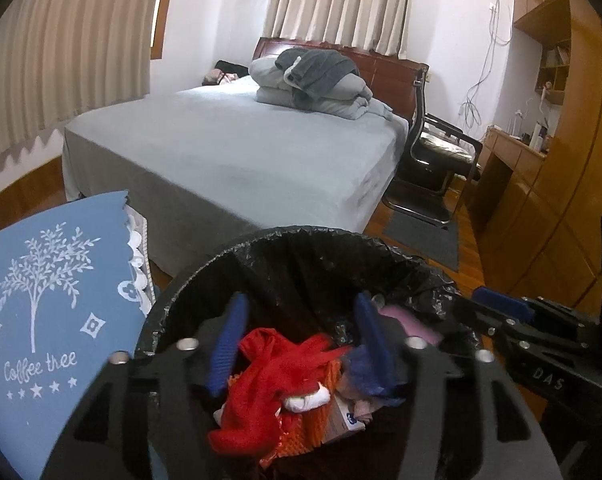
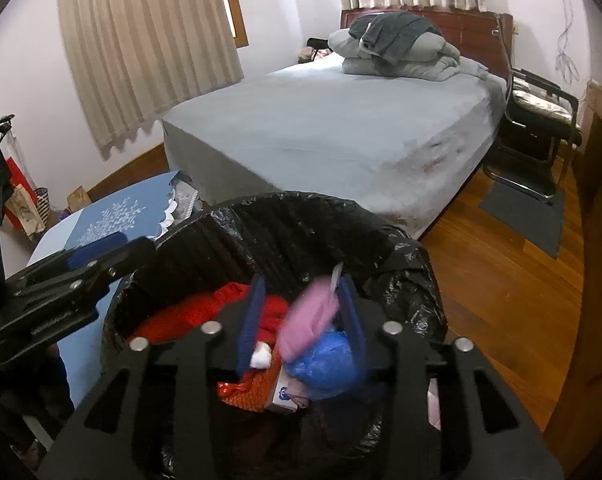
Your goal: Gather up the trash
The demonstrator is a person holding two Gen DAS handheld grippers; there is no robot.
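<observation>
Left wrist view: the left gripper (image 1: 297, 340) is being held open over the black-lined bin (image 1: 301, 240), nothing gripped; one red mesh bag (image 1: 277, 364) is lying inside. Bare floor is being left beside the bed (image 1: 237, 148).

Right wrist view: the right gripper (image 2: 301, 316) is standing parted; one pink wrapper (image 2: 311, 322) is lying loose between its fingers, above one blue bag (image 2: 325, 364).

"Coffee tree" in white script on blue cloth (image 1: 57, 292); "DAS" on right tool (image 1: 497, 312) body.
</observation>
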